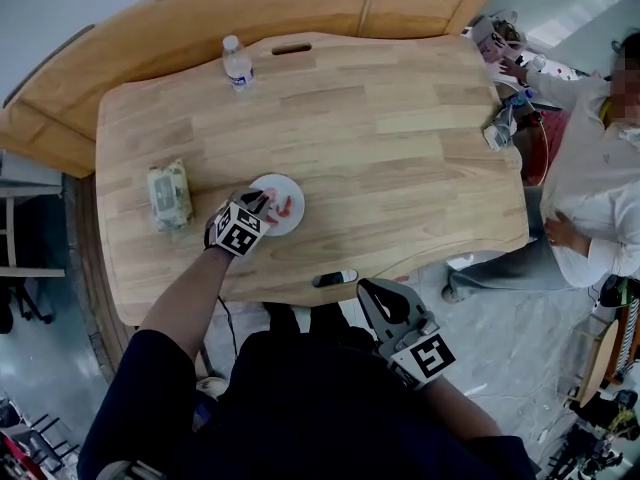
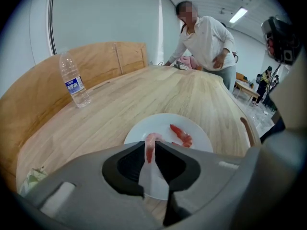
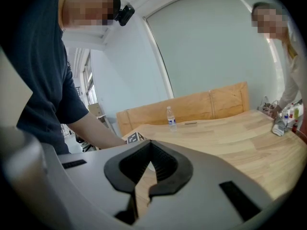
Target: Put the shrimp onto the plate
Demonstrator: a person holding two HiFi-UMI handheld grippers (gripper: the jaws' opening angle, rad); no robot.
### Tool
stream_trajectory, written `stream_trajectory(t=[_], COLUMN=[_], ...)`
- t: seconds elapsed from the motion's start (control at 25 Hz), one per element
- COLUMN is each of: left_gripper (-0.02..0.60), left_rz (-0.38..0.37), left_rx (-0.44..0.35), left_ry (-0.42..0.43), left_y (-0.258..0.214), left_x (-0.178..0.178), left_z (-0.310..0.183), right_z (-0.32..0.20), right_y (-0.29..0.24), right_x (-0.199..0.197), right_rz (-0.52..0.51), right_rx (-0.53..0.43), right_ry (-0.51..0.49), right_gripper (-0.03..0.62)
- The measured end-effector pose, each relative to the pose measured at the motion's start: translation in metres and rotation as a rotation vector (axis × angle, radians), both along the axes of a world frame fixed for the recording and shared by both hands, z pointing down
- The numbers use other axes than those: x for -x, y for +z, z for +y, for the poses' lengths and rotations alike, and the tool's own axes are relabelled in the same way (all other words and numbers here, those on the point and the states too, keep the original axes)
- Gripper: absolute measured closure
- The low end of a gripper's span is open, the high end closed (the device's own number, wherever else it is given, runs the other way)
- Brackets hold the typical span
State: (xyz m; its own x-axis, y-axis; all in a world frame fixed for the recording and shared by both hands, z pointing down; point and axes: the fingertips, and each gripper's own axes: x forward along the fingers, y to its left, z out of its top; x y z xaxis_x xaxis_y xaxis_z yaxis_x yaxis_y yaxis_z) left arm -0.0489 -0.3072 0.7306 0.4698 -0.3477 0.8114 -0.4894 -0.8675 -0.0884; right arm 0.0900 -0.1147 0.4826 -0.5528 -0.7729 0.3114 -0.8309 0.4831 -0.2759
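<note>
My left gripper is shut on a pink shrimp, which curls up from between its jaws just above the near rim of a white plate. A second, redder shrimp lies on that plate. In the head view the plate sits on the left half of the wooden table, with the left gripper over its left side and the red shrimp beside the jaws. My right gripper hangs off the table's front edge, shut on nothing.
A water bottle stands at the table's far left. A pack of wipes lies left of the plate. A dark small object rests at the front edge. A person in white stands at the right end beside some small items.
</note>
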Motion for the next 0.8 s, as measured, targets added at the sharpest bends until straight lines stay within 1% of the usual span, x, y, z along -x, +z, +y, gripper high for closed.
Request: stream_trajectory(t=[0.12,0.24,0.36,0.64,0.8], left_gripper=[0.526,0.526,0.526,0.526,0.528], left_rz=[0.038,0.087,0.121,0.195,0.254], left_rx=[-0.016,-0.032,-0.046,-0.078,-0.101], left_ry=[-0.022,-0.039,-0.049,-0.072,-0.089], left_y=[-0.015,-0.035,-0.052,-0.093,-0.124], left_x=[0.003,0.005,0.007,0.010,0.008], left_z=[0.005,0.020,0.036,0.072,0.093], right_z=[0.000,0.000,0.000,0.007,0.008], right_y=[-0.003,-0.009,-0.016,-0.023,-0.029], right_x=[0.002,0.006,0.010,0.025,0.034], right_rz=[-0.002,-0.011,-0.016,-0.013,-0.003], right_rx=[-0.015,-0.033,-0.055,-0.081,-0.100], right_ry=[-0.004,-0.007,-0.015,-0.061,-0.086], right_gripper=[0.583,0.585,0.583,0.584,0.585])
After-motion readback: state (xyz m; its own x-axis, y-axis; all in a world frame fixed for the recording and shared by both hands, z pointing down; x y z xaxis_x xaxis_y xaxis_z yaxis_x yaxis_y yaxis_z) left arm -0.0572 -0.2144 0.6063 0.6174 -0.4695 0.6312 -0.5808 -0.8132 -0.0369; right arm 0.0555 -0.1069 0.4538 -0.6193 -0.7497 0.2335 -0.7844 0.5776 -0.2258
